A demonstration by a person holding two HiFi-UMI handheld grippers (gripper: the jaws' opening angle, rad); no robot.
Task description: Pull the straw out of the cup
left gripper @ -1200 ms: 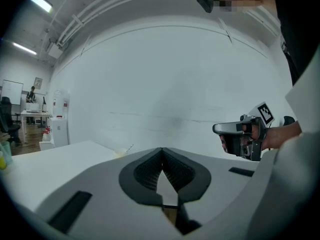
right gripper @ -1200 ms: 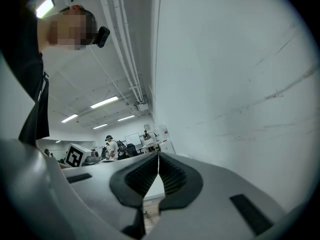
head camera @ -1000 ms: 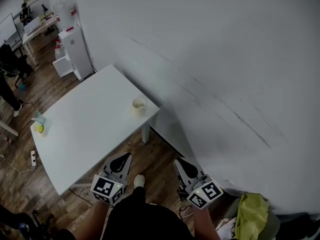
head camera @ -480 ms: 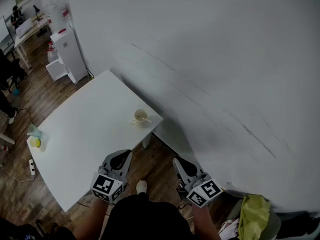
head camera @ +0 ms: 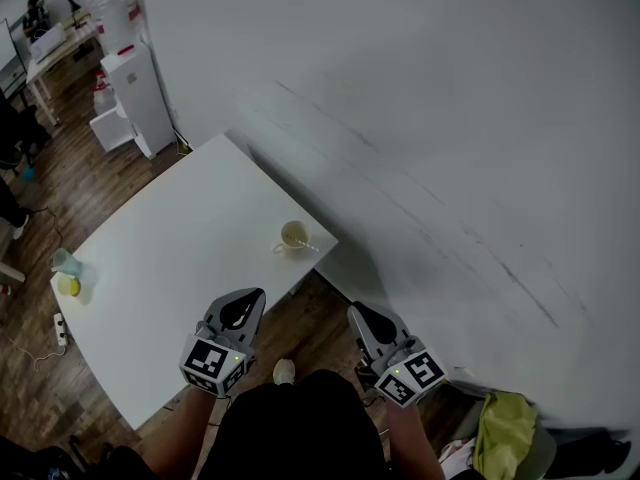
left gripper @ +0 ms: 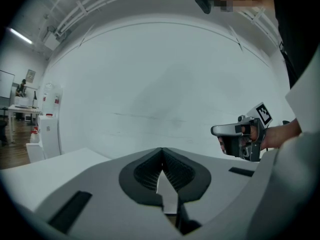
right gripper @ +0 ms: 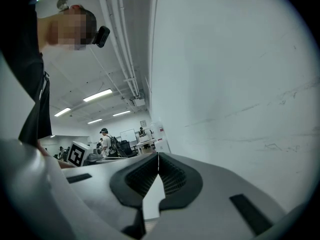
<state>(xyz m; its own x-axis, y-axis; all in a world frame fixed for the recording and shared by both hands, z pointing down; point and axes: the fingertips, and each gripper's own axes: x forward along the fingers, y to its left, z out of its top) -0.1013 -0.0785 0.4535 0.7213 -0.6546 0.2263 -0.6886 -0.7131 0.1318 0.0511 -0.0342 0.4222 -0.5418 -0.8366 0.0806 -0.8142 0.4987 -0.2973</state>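
Left gripper (head camera: 246,306): held low and close to the body, pointing forward and dipped a little. Its jaws are closed together with nothing between them, and its tip lies at the desk's near edge.
Right gripper (head camera: 362,315): level with the left one and pointing forward. The jaws are pressed shut and empty, over the wooden floor (head camera: 322,320) off the desk's corner.
Desk (head camera: 170,258): white, one corner against the wall (head camera: 450,118).
Cup (head camera: 293,234): on the desk near its right corner, well apart from both grippers.
Straw (head camera: 308,246): thin, in the cup, leaning over the rim.
Yellow object (head camera: 68,286): small, at the desk's far left corner.
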